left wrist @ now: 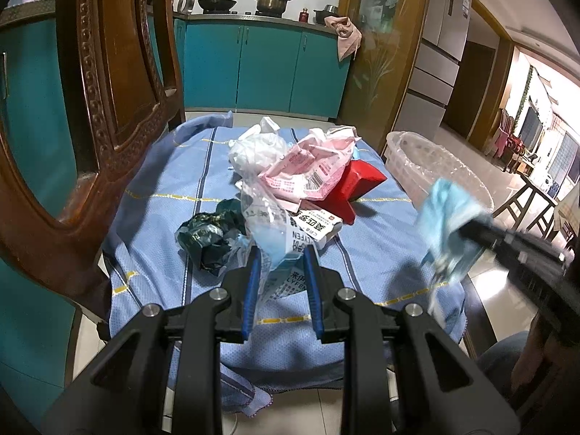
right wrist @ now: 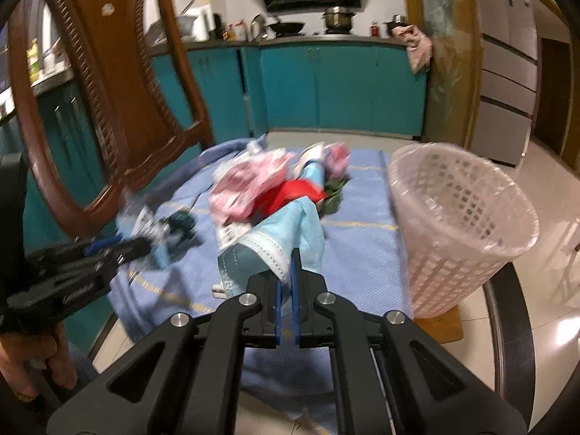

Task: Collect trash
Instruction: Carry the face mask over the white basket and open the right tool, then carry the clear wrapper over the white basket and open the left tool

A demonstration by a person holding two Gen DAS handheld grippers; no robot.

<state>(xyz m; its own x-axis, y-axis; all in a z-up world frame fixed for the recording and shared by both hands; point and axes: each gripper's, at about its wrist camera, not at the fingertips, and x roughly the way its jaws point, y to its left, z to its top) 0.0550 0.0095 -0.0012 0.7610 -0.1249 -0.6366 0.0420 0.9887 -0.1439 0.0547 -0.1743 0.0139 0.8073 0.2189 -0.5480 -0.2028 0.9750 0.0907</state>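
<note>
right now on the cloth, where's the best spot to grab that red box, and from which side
Grip the red box across its raised upper right corner, coming from the basket side. It lies tilted, its left part buried under the pink wrapper, so only that end looks free.

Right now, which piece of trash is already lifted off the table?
The blue face mask, pinched in the right gripper beside the basket; the other wrappers remain on the cloth.

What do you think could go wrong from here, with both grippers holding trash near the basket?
1. The blue face mask hangs loosely from the right gripper; its dangling edge could snag or slip before reaching the white basket.
2. The clear printed wrapper between the left gripper jaws lies against the pile, so lifting may drag the dark green wrapper.
3. The basket sits at the table's edge and could tip if bumped.
</note>
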